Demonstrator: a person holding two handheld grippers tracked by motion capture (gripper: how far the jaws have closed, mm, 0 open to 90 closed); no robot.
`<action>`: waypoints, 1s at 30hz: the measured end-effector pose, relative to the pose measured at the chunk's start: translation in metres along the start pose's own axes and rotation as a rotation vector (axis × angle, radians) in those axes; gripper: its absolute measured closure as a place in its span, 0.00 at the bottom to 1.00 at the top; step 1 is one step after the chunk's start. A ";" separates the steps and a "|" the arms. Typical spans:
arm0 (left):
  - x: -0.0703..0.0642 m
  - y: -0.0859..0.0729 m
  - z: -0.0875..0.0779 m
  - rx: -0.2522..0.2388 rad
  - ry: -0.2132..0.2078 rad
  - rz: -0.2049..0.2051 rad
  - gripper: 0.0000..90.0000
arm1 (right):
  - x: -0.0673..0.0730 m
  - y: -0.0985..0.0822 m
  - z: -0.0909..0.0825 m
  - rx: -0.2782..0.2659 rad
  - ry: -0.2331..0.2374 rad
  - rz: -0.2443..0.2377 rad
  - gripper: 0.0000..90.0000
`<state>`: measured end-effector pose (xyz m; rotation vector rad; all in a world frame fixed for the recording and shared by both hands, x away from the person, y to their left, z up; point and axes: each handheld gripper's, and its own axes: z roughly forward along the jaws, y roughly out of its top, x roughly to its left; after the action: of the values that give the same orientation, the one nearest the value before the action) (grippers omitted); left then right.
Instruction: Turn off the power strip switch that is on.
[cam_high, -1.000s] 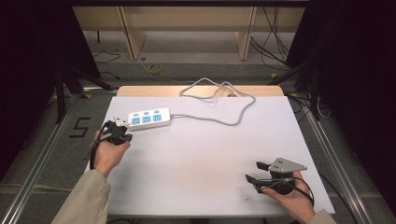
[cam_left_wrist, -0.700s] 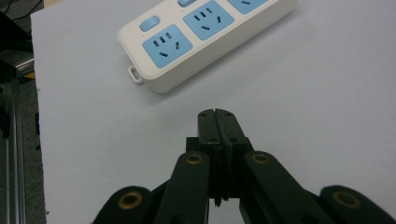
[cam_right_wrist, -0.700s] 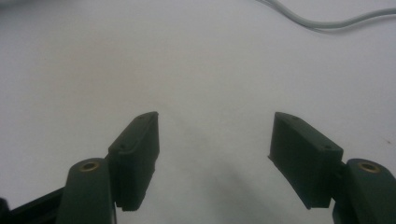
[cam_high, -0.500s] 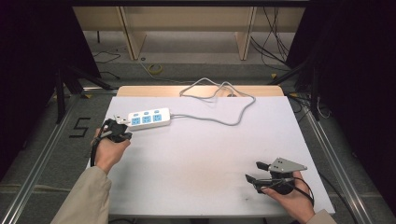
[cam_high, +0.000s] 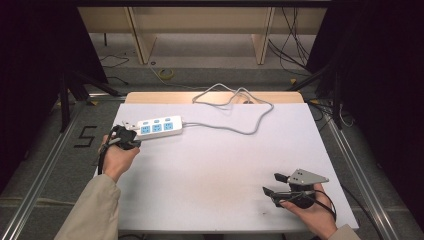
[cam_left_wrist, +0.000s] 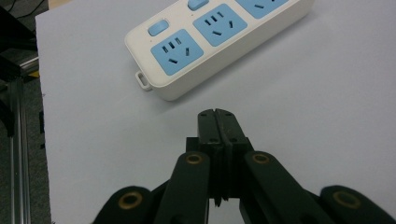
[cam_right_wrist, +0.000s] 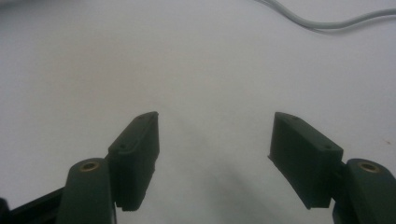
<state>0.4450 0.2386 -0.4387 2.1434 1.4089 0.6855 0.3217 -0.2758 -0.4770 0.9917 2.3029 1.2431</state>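
High view: left hand (cam_high: 116, 156) at the table's (cam_high: 220, 165) left edge, forearm coming up from bottom left, holding the left gripper (cam_high: 126, 136) low over the top, tips aimed at the white power strip (cam_high: 160, 127). Strip lies flat at the far left of the table, its grey cord (cam_high: 235, 107) looping to the far edge. Left gripper view: jaws pressed together, nothing between, just short of the strip's near end, not touching. Right hand (cam_high: 310, 212) rests at near right corner, right gripper (cam_high: 272, 184) pointing left, well apart from the strip; jaws spread wide, empty.
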 end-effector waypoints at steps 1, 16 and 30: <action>0.000 0.000 0.000 0.003 0.000 0.001 1.00 | 0.000 0.000 0.000 0.000 0.000 0.000 0.37; 0.005 0.010 0.005 0.008 0.012 0.002 1.00 | 0.000 0.000 0.000 -0.003 0.000 0.000 0.37; 0.012 0.021 0.007 0.015 0.024 0.012 1.00 | 0.000 0.000 0.000 -0.002 0.000 0.002 0.37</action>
<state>0.4679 0.2421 -0.4291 2.1641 1.4186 0.7092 0.3218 -0.2761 -0.4769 0.9938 2.3005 1.2469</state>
